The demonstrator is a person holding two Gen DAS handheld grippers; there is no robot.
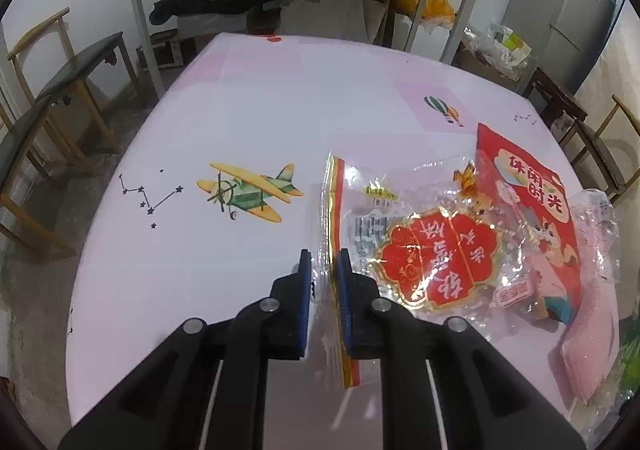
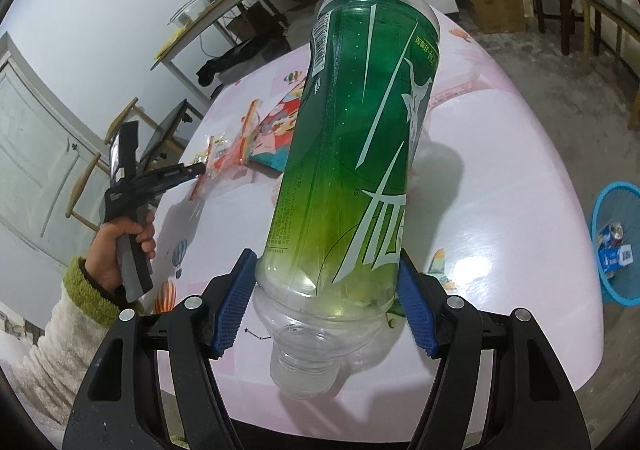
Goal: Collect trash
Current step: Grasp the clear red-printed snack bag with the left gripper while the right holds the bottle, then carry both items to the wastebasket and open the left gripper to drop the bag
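A clear wrapper (image 1: 404,234) with a red-and-gold label lies at the lower right of the left wrist frame on the pink surface (image 1: 248,110). Its near edge stands between the pads of the left tongs (image 1: 322,270), which are pinching it. A red packet (image 1: 532,206) lies just beyond, partly under it. In the right wrist frame a green bottle (image 2: 352,138) fills the centre, neck toward the camera, clamped by the right tongs (image 2: 326,306). A blue bin (image 2: 618,242) holding cans stands on the floor at right.
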